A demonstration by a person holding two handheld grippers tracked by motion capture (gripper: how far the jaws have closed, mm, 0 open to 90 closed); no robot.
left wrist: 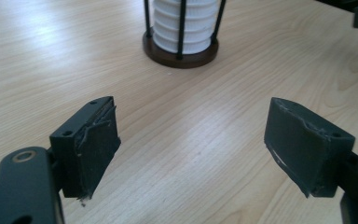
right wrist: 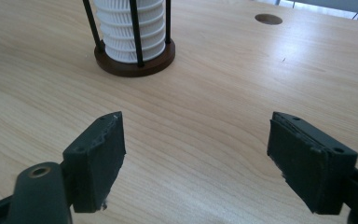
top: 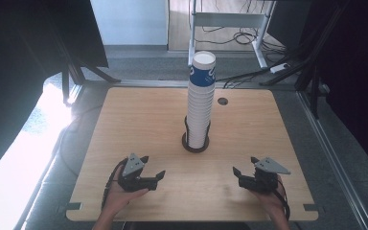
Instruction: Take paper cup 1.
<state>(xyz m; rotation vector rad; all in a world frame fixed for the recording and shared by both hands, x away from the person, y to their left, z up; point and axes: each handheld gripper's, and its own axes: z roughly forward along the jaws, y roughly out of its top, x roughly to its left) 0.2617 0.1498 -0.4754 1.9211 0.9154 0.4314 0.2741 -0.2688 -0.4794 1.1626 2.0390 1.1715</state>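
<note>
A tall stack of white paper cups point(top: 201, 103), the top one blue-printed, stands upside down in a round dark holder point(top: 195, 143) with thin black rods at the table's middle. Its ribbed lower part point(left wrist: 182, 23) rises ahead of the left jaws, and the same stack point(right wrist: 130, 28) lies ahead and to the left of the right jaws. My left gripper point(top: 152, 167) rests near the front left, open with nothing between its jaws. My right gripper point(top: 245, 165) sits at the front right, open and empty too. Both point toward the stack from a short distance.
The wooden table point(top: 139, 120) has a round cable hole point(top: 223, 101) behind and right of the stack, also in the right gripper view point(right wrist: 268, 18). Beyond the far edge stand a desk frame point(top: 230, 21) and cables on the floor.
</note>
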